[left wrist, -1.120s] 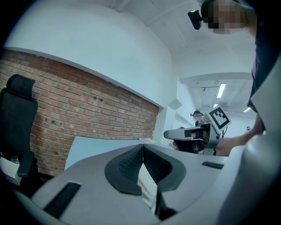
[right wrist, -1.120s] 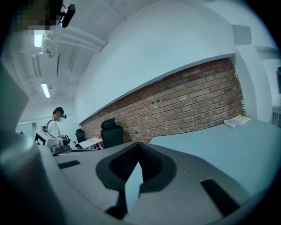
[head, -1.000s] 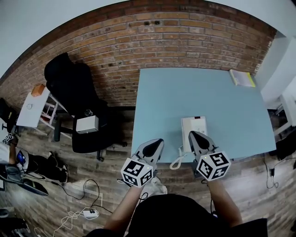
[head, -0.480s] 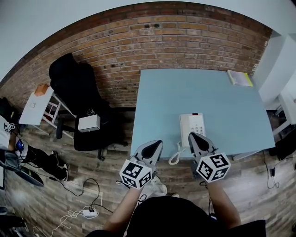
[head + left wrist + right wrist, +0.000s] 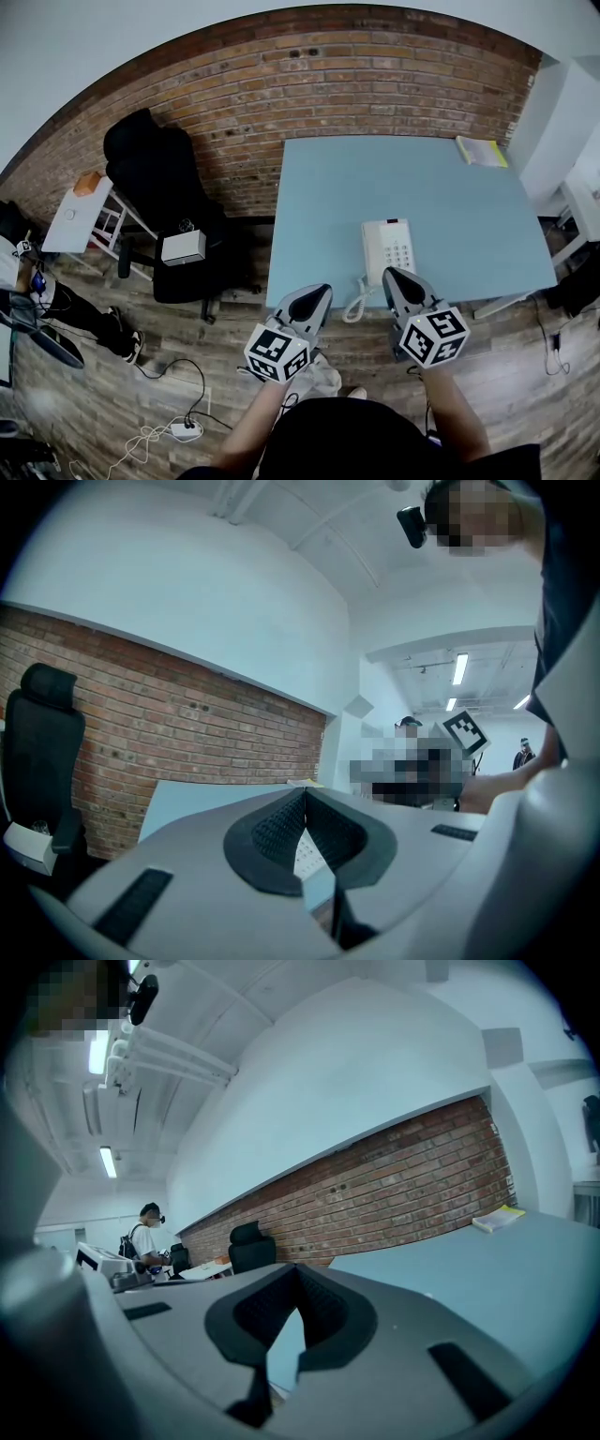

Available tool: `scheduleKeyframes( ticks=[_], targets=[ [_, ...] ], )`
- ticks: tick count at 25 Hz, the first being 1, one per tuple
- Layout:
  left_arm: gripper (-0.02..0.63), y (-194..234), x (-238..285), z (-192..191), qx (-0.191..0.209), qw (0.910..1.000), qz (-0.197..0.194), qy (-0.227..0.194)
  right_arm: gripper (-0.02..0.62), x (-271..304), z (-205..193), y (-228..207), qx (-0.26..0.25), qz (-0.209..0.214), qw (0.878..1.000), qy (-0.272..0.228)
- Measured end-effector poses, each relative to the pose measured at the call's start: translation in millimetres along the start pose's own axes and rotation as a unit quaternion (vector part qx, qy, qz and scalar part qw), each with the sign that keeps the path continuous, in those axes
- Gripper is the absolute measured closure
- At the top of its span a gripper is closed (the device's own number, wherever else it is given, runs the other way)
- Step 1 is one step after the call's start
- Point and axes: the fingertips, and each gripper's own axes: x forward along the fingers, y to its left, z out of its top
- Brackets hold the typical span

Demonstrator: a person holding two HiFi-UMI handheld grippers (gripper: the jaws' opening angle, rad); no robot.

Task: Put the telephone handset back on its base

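A white telephone [image 5: 388,246] with a keypad lies near the front edge of the light blue table [image 5: 450,206]. Its coiled cord [image 5: 356,305] hangs over that edge. I cannot tell whether the handset sits seated on the base. My right gripper [image 5: 389,272] is shut and empty, its tip at the phone's near edge. My left gripper [image 5: 322,289] is also shut and empty, off the table's front left edge. In the left gripper view the jaws [image 5: 305,796] meet and the keypad [image 5: 307,853] shows below them. In the right gripper view the jaws [image 5: 297,1269] meet over bare table.
A yellow-green book [image 5: 482,150] lies at the table's far right corner. A black office chair [image 5: 159,187] with a white box [image 5: 180,248] stands left of the table by the brick wall. Cables and a power strip [image 5: 178,431] lie on the wooden floor.
The table and telephone have slid upward in the head view, so more of the phone shows beyond the right gripper's tip. Both grippers stayed shut and empty.
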Motion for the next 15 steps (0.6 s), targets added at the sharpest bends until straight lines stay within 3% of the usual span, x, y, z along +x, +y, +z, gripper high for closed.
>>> scheduleKeyframes(
  ticks=[15],
  targets=[
    [0.597, -34.1, -14.7, -6.0, 0.001, 1.0000, -0.002, 0.000, 0.583, -35.3, -4.8, 10.0, 0.002, 0.009, 1.000, -0.007]
  ],
)
